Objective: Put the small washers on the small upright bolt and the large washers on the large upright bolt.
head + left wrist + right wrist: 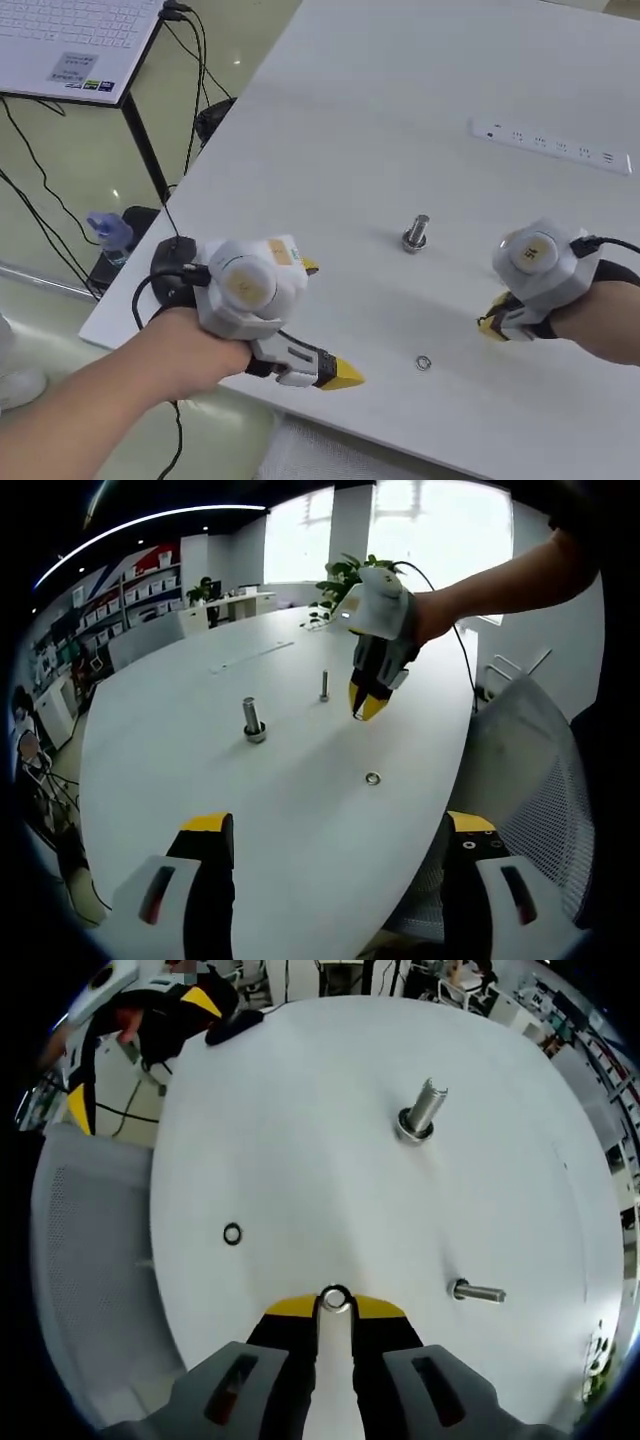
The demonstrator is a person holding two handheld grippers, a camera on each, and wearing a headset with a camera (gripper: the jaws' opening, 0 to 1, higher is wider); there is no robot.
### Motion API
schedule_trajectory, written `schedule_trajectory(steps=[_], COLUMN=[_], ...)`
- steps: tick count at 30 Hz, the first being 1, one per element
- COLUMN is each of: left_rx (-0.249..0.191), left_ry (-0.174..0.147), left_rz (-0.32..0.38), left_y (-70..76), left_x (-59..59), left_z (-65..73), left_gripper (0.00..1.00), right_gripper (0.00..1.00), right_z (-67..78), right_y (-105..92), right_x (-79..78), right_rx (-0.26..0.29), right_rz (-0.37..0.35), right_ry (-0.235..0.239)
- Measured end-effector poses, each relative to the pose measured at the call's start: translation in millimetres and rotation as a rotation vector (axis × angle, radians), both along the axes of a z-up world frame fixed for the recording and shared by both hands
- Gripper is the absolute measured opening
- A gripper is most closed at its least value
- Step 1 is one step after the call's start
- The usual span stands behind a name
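— Where's the large bolt [417, 233]?
— Mid-frame on the table [380, 100], head view; loose washer [423, 362] below it, power strip [552, 146] upper right.
— The held washer [335, 1299]?
— Bottom centre, right gripper view, between the jaws; small bolt [478, 1292] to its right.

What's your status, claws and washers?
Left claw open, empty. Right claw shut on held washer. Loose washer on table. Large bolt, small bolt unobstructed.

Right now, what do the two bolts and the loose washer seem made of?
The large bolt and small bolt: likely steel, bright silvery finish with glints. The loose washer: probably metal too, a greyish shiny ring, but too small to be sure.
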State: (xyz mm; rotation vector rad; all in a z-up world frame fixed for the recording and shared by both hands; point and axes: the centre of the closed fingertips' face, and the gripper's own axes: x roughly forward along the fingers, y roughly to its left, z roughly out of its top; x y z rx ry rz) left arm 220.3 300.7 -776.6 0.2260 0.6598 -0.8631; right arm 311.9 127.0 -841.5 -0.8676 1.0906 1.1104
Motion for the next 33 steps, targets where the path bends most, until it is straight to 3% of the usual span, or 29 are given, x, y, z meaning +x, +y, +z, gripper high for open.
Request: schedule_trajectory(steps=[15, 26, 33], left_rx=[0.010, 0.007, 0.008], left_ry=[0.007, 0.013, 0.012], left_rz=[-0.019, -0.022, -0.020], left_y=[-6.1, -7.4, -3.7], left_x=[6.4, 10.0, 14.9], left_z=[-2.1, -3.5, -4.5], left_gripper=[0.85, 0.85, 0.85], right_gripper=[0.12, 0.12, 0.12], right_z=[30.3, 44.2, 39.7], right_y=[-39.7, -34.0, -31.2], right_x=[39.5, 73.6, 87.2], right_rx=[-0.011, 0.004, -0.007], right_rz=[-0.062, -0.072, -0.068], right_ry=[-0.056, -0.098, -0.098])
